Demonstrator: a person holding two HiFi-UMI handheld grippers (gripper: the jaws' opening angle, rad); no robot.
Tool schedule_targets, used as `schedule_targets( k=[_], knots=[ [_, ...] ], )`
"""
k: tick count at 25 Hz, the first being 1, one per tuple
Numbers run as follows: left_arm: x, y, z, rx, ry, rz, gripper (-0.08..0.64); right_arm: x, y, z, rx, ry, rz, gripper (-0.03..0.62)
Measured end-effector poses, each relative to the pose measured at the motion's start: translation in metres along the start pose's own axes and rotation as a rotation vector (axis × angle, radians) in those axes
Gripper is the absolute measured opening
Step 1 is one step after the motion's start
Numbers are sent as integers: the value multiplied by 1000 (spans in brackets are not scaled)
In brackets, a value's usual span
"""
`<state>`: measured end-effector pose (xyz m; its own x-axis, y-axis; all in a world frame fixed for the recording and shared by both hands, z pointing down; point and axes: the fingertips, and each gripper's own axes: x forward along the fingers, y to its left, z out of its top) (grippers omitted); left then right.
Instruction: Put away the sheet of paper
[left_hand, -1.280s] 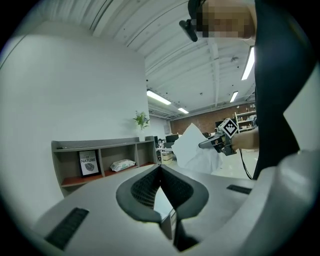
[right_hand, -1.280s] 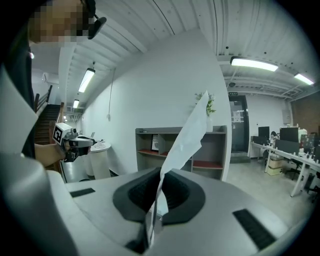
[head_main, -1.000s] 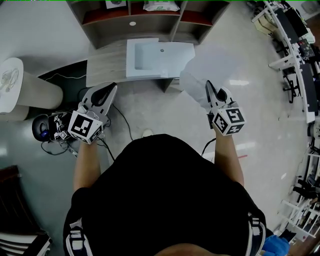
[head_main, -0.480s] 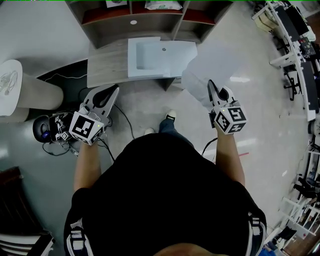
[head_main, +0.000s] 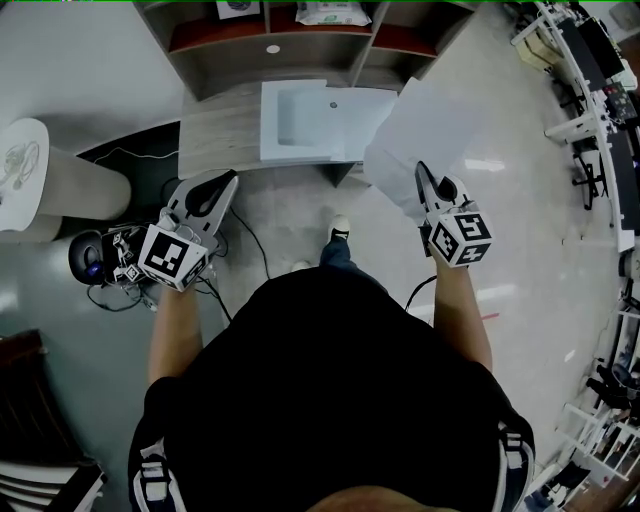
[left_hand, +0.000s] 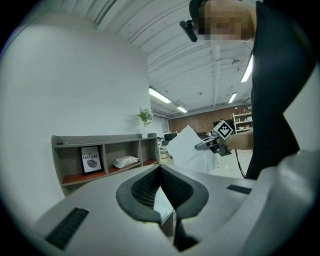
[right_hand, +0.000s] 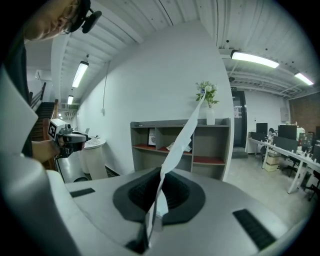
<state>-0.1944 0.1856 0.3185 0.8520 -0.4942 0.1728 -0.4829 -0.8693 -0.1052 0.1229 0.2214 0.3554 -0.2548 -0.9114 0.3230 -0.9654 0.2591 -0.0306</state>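
Note:
The white sheet of paper (head_main: 425, 130) hangs above the floor to the right of the desk, one corner over the desk's right end. My right gripper (head_main: 420, 170) is shut on its near edge. In the right gripper view the sheet (right_hand: 185, 135) rises edge-on from between the closed pads of the right gripper (right_hand: 161, 172). In the head view, my left gripper (head_main: 228, 178) is held out at the left, below the desk's front edge. Its fingertips meet with nothing between them (left_hand: 160, 169). From the left gripper view, the sheet (left_hand: 185, 147) and the right gripper show farther off.
A low wooden desk (head_main: 215, 135) carries a white tray (head_main: 300, 125). Behind it stands an open shelf unit (head_main: 300, 45) with a picture and a packet. A round white table (head_main: 40, 180) and cables with a dark device (head_main: 95, 260) lie at left. Office desks (head_main: 590, 90) line the right.
The right gripper has carried the sheet a little forward, so its corner now overlaps the desk's right end. The person has stepped forward with one foot. The left gripper has kept its place.

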Motion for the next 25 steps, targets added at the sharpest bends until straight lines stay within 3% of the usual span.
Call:
schedule_targets(
  k=[25],
  knots=[
    [68, 38, -12, -1, 71, 41, 21, 79, -50, -12, 2, 72, 93, 14]
  ],
)
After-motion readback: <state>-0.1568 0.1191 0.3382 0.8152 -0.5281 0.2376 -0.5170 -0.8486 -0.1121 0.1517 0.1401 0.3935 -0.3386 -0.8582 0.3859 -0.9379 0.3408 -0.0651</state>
